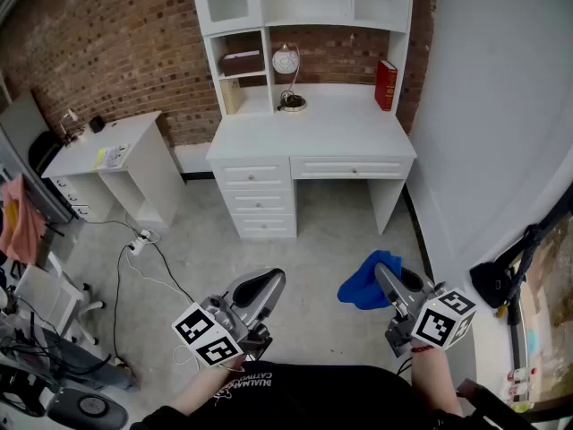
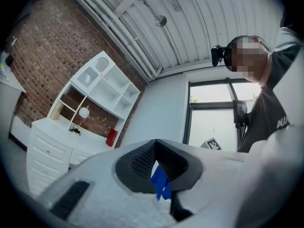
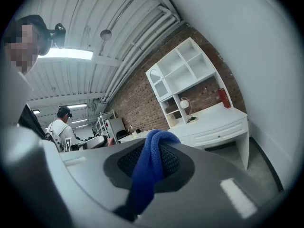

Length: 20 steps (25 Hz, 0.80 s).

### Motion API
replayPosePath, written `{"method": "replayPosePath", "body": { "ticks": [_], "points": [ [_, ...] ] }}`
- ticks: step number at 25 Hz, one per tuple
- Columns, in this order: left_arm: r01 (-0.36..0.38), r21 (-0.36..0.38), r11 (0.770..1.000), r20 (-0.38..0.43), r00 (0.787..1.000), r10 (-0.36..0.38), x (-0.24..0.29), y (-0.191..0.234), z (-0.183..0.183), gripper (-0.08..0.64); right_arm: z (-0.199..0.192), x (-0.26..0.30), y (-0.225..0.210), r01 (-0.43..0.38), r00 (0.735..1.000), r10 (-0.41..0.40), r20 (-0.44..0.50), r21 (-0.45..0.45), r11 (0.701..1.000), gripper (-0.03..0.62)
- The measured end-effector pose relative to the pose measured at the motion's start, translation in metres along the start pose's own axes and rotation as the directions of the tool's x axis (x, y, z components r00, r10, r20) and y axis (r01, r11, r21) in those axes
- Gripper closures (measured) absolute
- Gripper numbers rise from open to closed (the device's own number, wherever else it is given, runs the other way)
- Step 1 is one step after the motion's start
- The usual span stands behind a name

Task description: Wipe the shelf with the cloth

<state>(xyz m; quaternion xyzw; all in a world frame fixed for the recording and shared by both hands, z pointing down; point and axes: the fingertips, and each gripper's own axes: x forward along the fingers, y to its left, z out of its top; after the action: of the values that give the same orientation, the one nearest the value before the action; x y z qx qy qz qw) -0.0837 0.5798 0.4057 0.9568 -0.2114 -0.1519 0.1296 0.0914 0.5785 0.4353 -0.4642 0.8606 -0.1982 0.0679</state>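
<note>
- Right gripper (image 3: 153, 152), one of two, is clamped on the single blue cloth (image 3: 148, 172), held low over the floor (image 1: 206, 258) and well apart from the white shelf (image 1: 266, 61).
- Left gripper (image 2: 159, 161) is level beside it, jaws drawn narrow with nothing held.
- Both point toward the worktop (image 1: 331, 133), which carries one lamp (image 1: 286, 64) and one red book (image 1: 386, 85).

white desk (image 1: 340, 133) w/ small lamp (image 1: 288, 79) at back centre & upright red book (image 1: 386, 85) far rt
</note>
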Motion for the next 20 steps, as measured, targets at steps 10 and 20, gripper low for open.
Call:
{"method": "replayPosePath", "body": {
  "ticks": [10, 20],
  "points": [
    [-0.017, 0.023, 1.000, -0.003, 1.000, 0.017, -0.008, -0.014, 0.003, 0.561, 0.004, -0.011, 0.002, -0.009, 1.000, 0.010, 0.018, -0.018, 1.000, 0.554],
    [-0.112, 0.027, 0.993, -0.021, 0.993, 0.113, -0.010, -0.002, 0.005, 0.561, -0.019, -0.011, -0.030, 0.021, 1.000, -0.018, -0.024, 0.108, 0.994, 0.552]
  ]
}}
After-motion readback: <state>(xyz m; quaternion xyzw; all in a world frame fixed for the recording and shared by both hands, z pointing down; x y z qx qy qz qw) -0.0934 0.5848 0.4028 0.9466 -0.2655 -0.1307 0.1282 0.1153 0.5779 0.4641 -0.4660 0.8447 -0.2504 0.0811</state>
